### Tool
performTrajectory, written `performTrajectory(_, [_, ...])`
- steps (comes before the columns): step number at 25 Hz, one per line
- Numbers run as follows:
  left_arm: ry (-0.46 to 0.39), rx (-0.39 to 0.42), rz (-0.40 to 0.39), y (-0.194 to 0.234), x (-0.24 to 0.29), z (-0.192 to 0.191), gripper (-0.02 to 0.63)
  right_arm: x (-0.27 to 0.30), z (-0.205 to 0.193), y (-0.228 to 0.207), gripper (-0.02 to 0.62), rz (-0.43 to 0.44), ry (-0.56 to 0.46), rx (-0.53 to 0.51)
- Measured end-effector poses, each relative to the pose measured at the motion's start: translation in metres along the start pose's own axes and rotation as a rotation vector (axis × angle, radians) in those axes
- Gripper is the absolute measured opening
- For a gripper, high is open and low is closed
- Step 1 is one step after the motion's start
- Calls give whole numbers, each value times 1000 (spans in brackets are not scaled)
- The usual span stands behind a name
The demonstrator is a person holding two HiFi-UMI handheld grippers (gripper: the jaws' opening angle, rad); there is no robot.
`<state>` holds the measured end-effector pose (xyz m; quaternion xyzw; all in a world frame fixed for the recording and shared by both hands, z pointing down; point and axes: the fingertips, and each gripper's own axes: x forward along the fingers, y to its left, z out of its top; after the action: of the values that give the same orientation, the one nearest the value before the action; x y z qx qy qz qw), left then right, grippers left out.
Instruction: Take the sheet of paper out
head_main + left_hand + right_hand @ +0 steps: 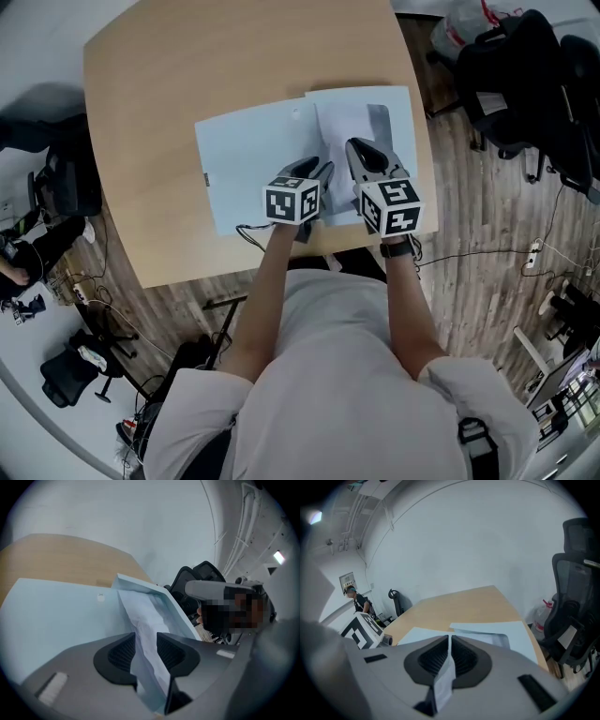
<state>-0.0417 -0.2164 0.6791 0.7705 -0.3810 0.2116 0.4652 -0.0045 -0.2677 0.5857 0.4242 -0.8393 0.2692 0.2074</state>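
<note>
**Right jaws on the sheet, left jaws wide: the pull-out is at hand**

On the wooden table (187,56), my right gripper (449,644) has its jaws pressed together on the white sheet of paper (446,674), which runs between the pads as a thin strip. My left gripper (146,641) stands with its jaws apart. The raised open edge of the pale blue envelope (56,616), with the creased sheet inside it, passes through that gap, and neither pad appears to press on it.

In the head view the envelope lies flat near the table's middle, and the sheet shows at its 3 o'clock side. The exposed part lies at 12 o'clock from my right fingertips and about 1 o'clock from my left ones. Both grippers sit side by side at the envelope's near edge, toward 5 o'clock.

I judge the step to be the draw itself: the sheet is gripped but most of it looks to be lying in or on the envelope. The next move calls for my left jaws to pin or pinch the envelope while my right draws the sheet away from its mouth, slowly and in the sheet's own plane. With the left jaws wide, the envelope may well slide along with the paper.
</note>
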Motion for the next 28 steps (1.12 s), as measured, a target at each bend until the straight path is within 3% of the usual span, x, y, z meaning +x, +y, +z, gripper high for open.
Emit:
performTrajectory(4, [79,53,-31,-10,7,-15,183,-3,0,3,14,-2,-4,0])
performTrajectory(9, [114,57,36,-4,14,-22,183,-11,0,-1,14,-22,-12,8])
performTrajectory(13, [118,43,47,-2,16,-24,179,-19,-2,-6,14,-40,-20,23])
performTrajectory(28, [146,23,51,-2,21,-32,42,-30,-12,-12,14,-67,-28,65])
